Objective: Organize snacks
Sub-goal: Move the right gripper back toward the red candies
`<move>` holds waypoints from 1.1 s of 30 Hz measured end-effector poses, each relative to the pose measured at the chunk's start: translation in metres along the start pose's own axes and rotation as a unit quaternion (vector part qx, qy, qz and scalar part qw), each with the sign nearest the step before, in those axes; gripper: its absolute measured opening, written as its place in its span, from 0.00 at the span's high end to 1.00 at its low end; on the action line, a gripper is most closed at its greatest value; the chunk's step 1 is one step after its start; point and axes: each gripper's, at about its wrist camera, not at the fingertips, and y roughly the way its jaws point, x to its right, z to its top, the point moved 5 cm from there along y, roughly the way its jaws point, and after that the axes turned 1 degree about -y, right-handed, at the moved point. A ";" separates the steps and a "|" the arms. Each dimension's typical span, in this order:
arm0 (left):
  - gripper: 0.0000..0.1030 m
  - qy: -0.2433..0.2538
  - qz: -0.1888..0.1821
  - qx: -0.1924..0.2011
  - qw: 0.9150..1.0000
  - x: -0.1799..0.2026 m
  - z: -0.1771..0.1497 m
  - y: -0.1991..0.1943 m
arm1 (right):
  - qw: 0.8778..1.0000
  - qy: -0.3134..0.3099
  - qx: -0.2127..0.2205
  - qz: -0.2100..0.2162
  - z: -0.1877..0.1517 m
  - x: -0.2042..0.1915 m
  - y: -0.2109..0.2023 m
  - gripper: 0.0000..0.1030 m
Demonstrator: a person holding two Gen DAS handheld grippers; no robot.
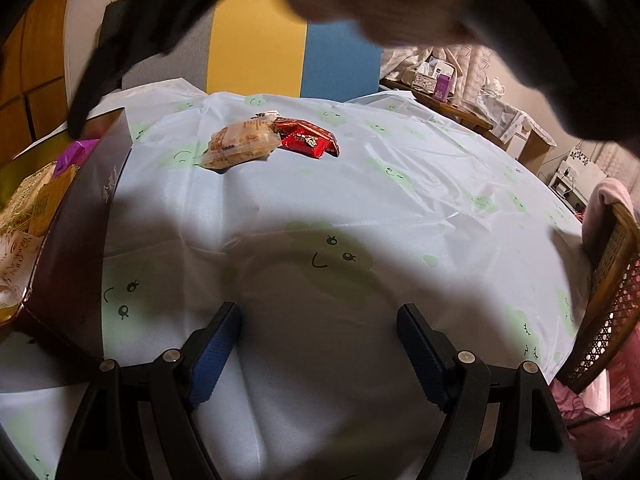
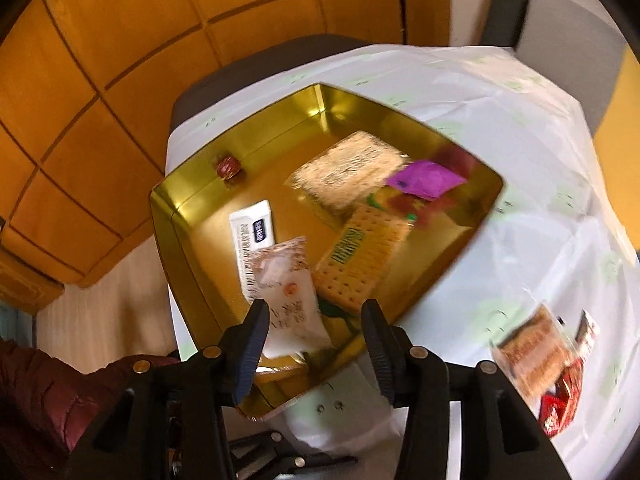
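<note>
A gold-lined tin box [image 2: 188,240] stands at the table's corner; its dark outer wall shows in the left wrist view [image 1: 80,232]. Inside lie several snacks: a cracker pack [image 2: 360,248], a white and orange wrapper [image 2: 288,296], a white packet [image 2: 254,232], a purple packet [image 2: 424,180], a small red candy [image 2: 227,166]. On the cloth lie a tan pastry pack [image 1: 240,146] and red packets [image 1: 310,138], also in the right wrist view [image 2: 536,356]. My left gripper [image 1: 320,344] is open and empty above the cloth. My right gripper [image 2: 316,344] is open above the box's near edge; the white and orange wrapper lies below its jaws.
The table [image 1: 400,200] has a pale blue cloth with green faces. A wicker chair [image 1: 616,296] stands at its right edge. A wooden cabinet [image 2: 100,80] and a grey chair [image 2: 260,60] are behind the box. A dark blurred arm [image 1: 120,48] crosses above.
</note>
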 end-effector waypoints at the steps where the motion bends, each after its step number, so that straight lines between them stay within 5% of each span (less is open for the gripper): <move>1: 0.22 0.000 0.000 0.000 1.000 0.000 0.000 0.000 | 1.000 0.007 0.005 -0.001 -0.003 0.003 -0.005 0.53; 16: 0.21 0.002 0.005 -0.001 1.000 -0.001 -0.001 0.000 | 0.986 0.128 0.013 -0.105 -0.117 0.100 -0.068 0.53; 33: 0.20 0.006 0.021 -0.010 1.000 0.002 0.000 0.002 | 0.936 0.230 -0.030 -0.264 -0.231 0.227 -0.098 0.53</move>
